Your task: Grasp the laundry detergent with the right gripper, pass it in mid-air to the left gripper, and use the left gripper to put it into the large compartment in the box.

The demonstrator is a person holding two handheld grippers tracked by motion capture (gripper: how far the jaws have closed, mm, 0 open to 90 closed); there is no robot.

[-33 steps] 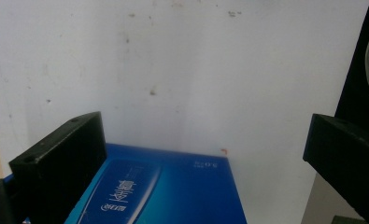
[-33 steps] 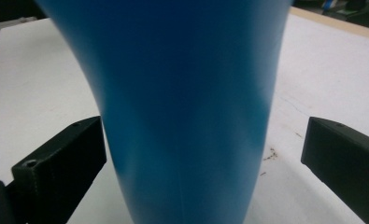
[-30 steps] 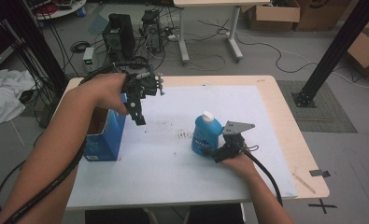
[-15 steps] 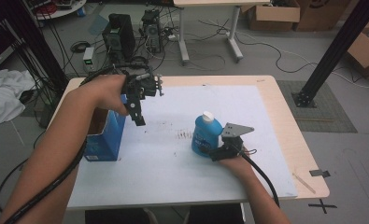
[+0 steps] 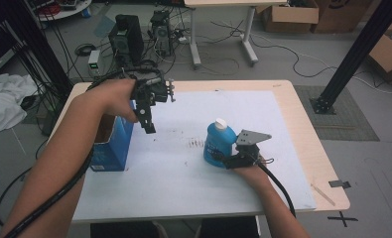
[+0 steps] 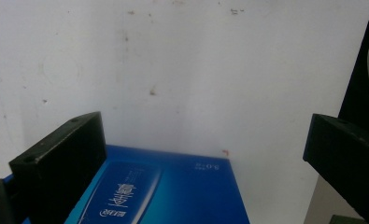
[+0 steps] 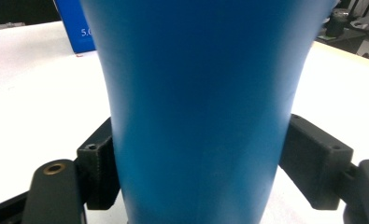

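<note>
The blue box [image 6: 173, 191] bears small white print reading "3.0", seen upside down in the left gripper view, beside a pale panel of white characters too blurred to read. In the right gripper view the box [image 7: 74, 28] shows white digits beginning "5.", cut off by the bottle [image 7: 201, 107], which shows no lettering.

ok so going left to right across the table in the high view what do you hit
blue box → left gripper held above the white sheet → blue bottle → right gripper, its jaws closed on the bottle's base
</note>
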